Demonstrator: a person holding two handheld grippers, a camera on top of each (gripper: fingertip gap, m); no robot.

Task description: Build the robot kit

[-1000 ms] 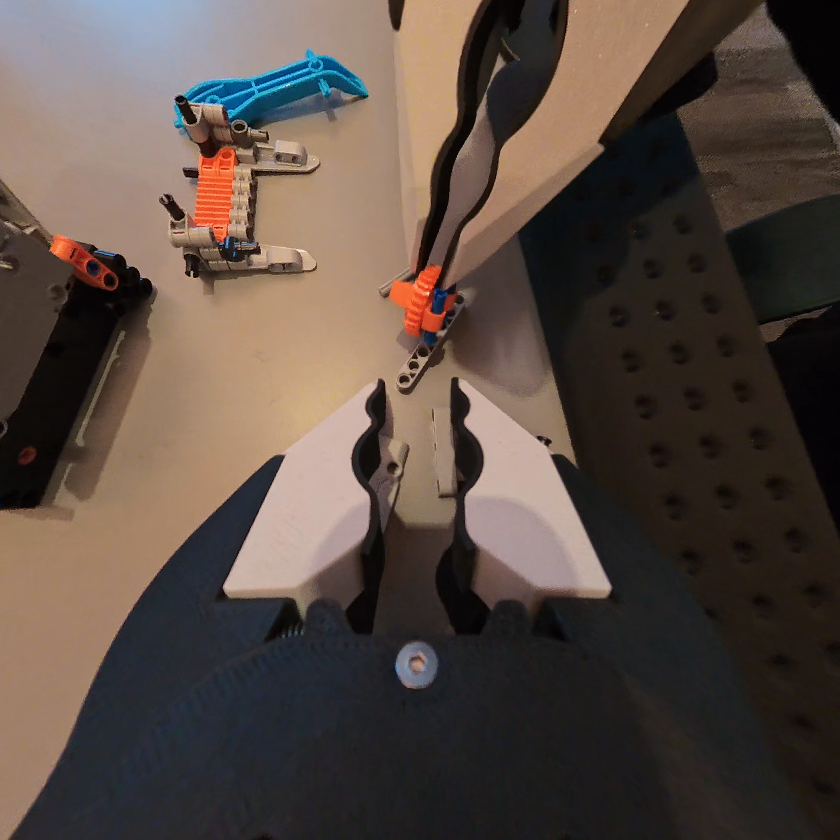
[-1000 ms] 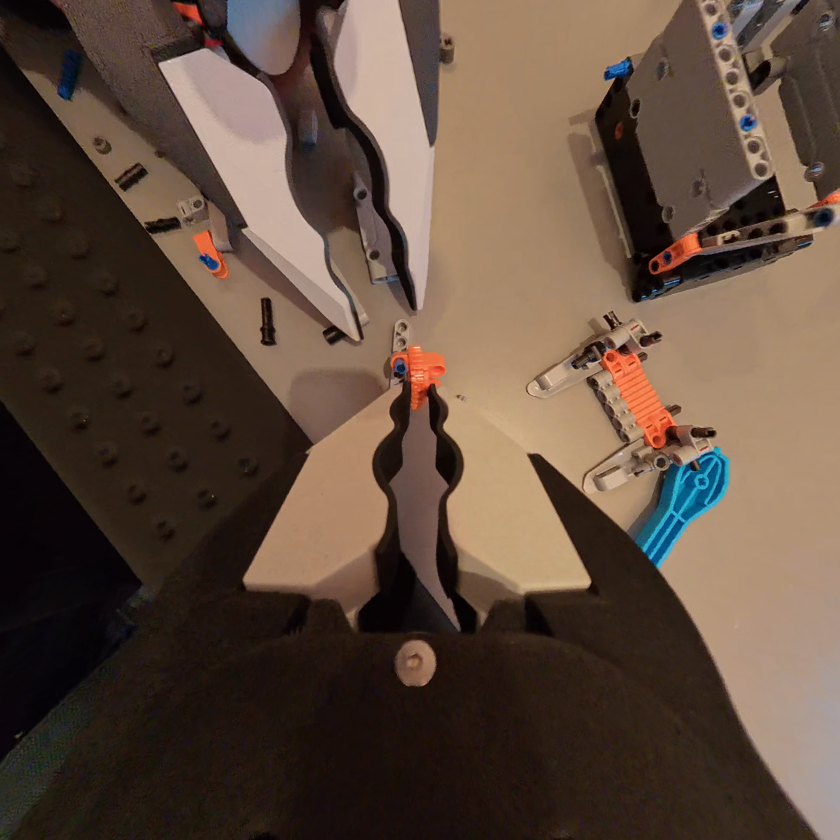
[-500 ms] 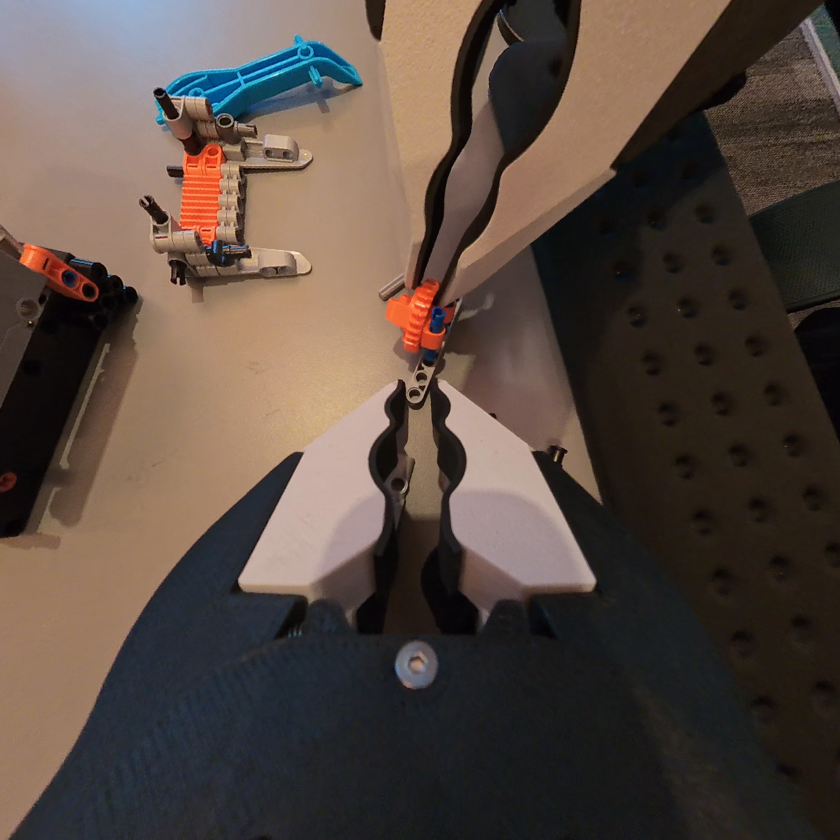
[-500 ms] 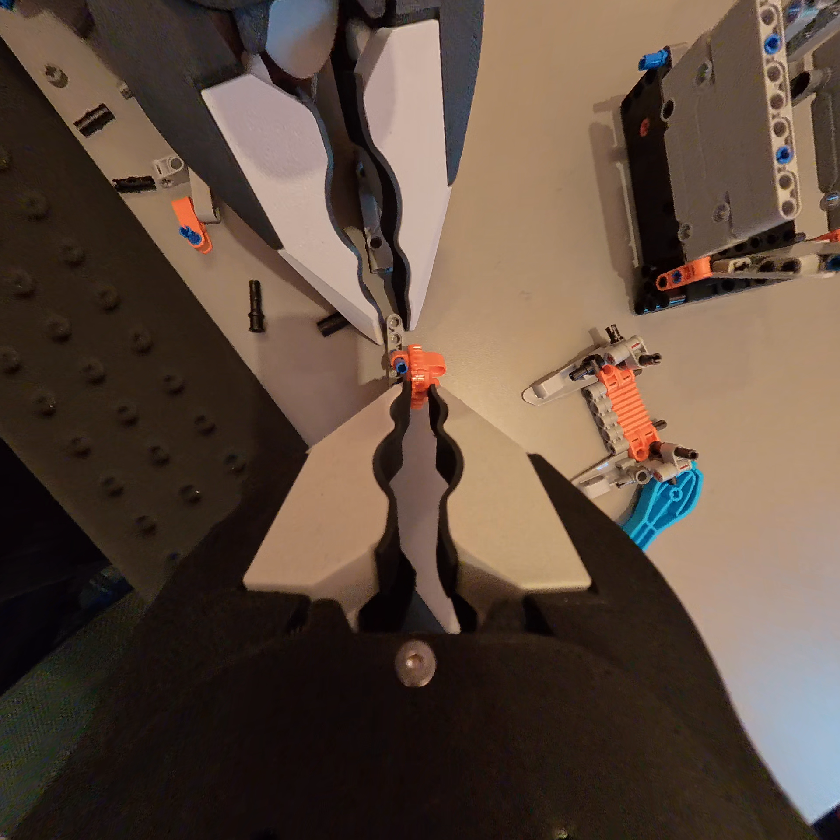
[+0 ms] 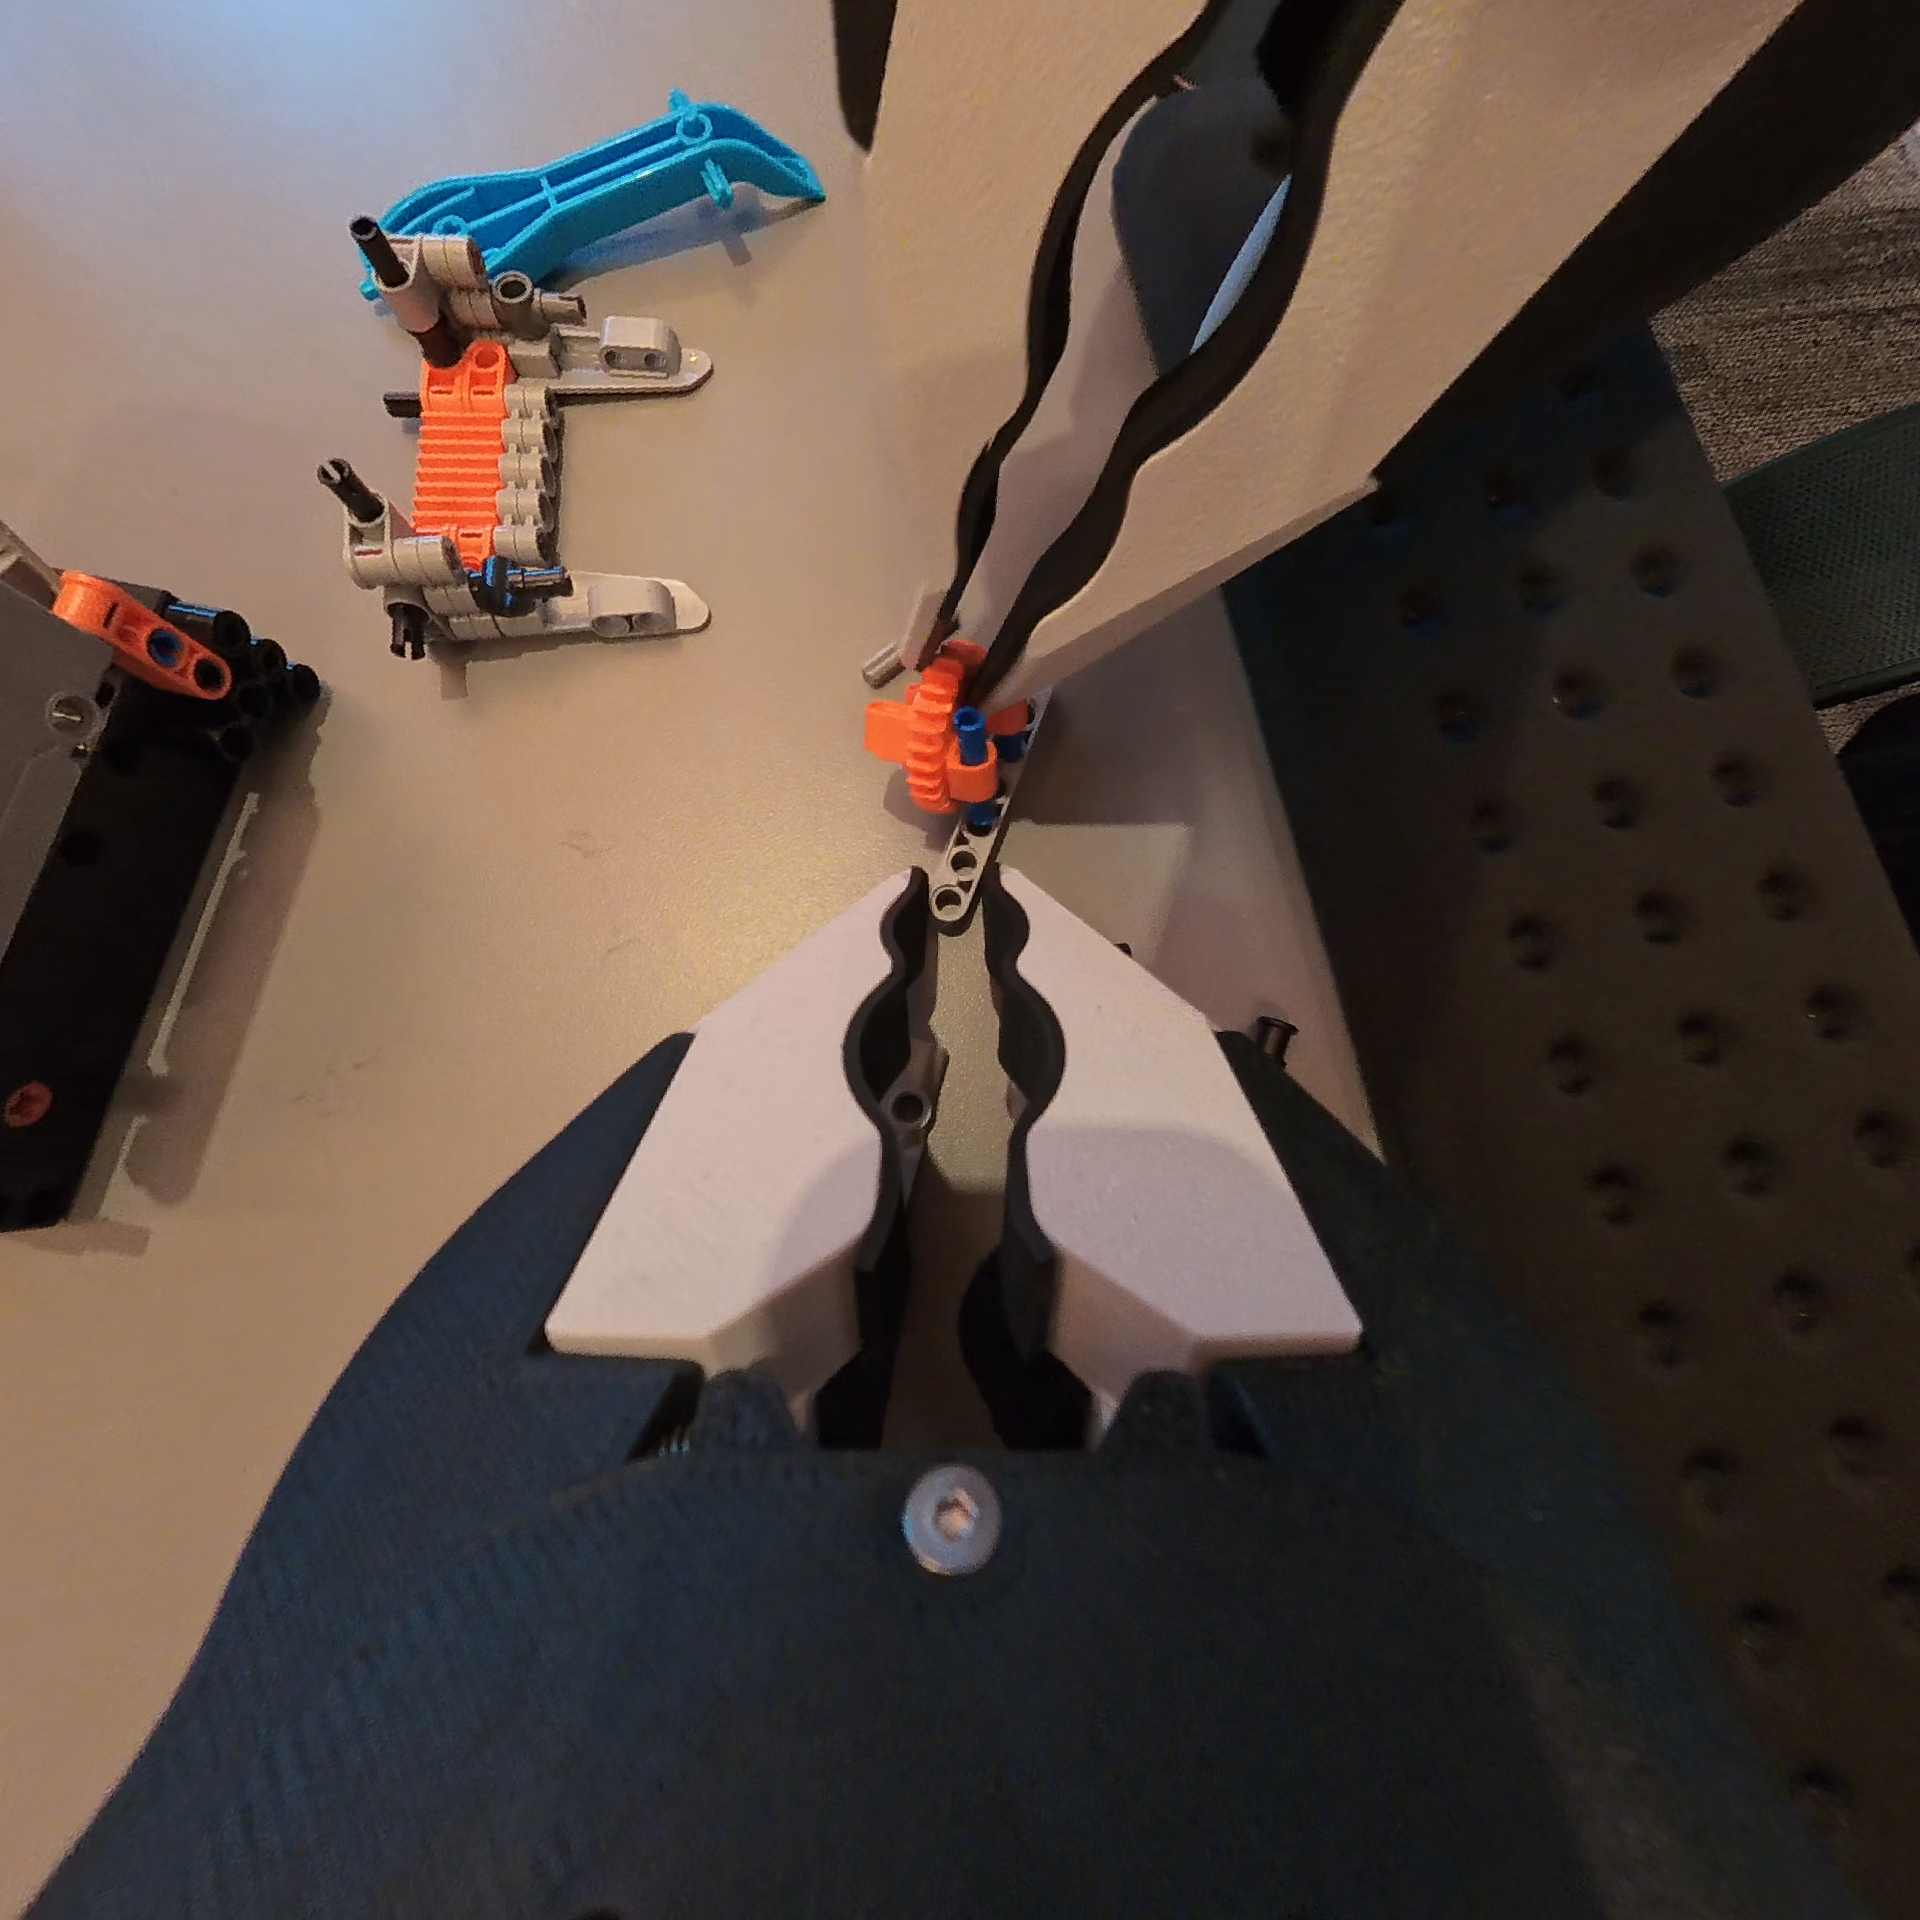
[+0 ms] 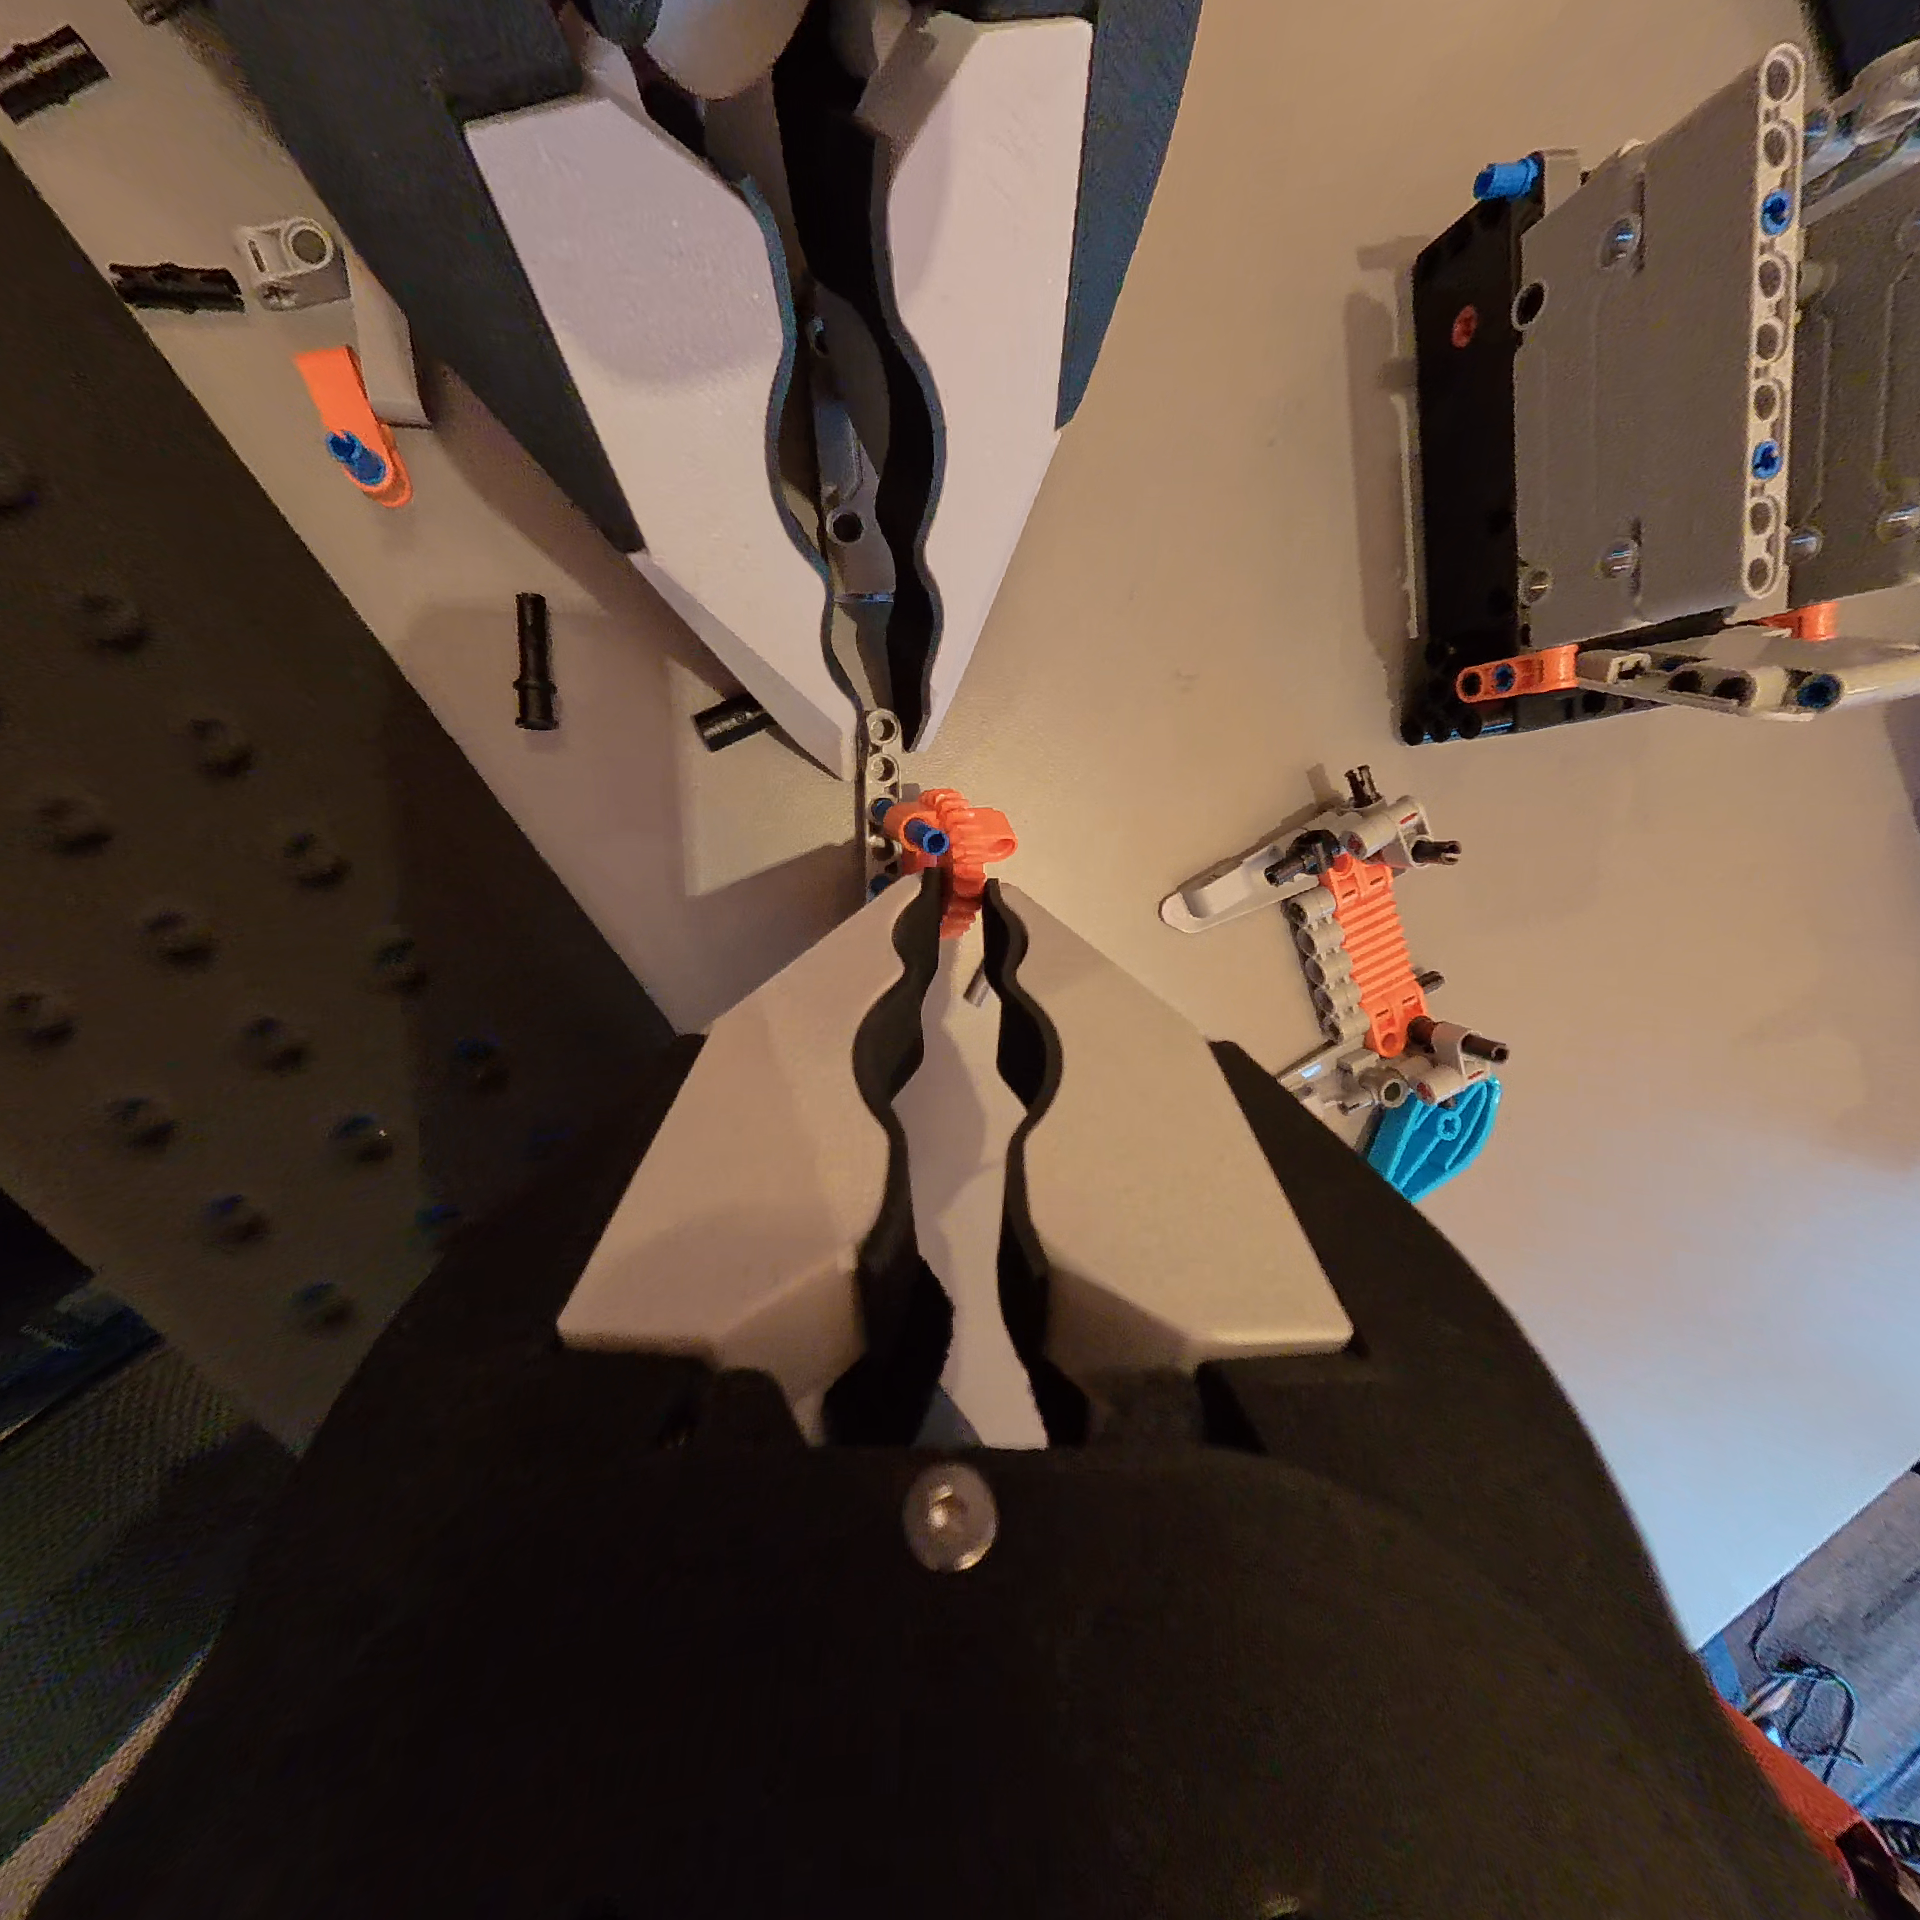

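— What sort of place is this?

— A workbench in a lab or maker space, I'd say. The plain beige tabletop (image 5: pixel 582 935) is scattered with plastic construction-kit parts: a blue curved piece (image 5: pixel 613 182) at upper left, an orange-and-grey assembly (image 5: pixel 488 478) below it.

— Anything else?

— A dark perforated panel (image 5: pixel 1621 1039) along the right, and grey carpet (image 5: pixel 1808 281) at the upper right corner.

On the desk (image 5: pixel 644 935), the gear piece (image 5: pixel 935 740) sits on a holed beam (image 5: pixel 961 868) between the two tools: left tool (image 5: pixel 954 896) at the beam's near end, right tool (image 6: pixel 958 896) closed on the gear. Left lie a ribbed assembly (image 5: pixel 488 488) and, beyond it, a curved panel (image 5: pixel 603 187).
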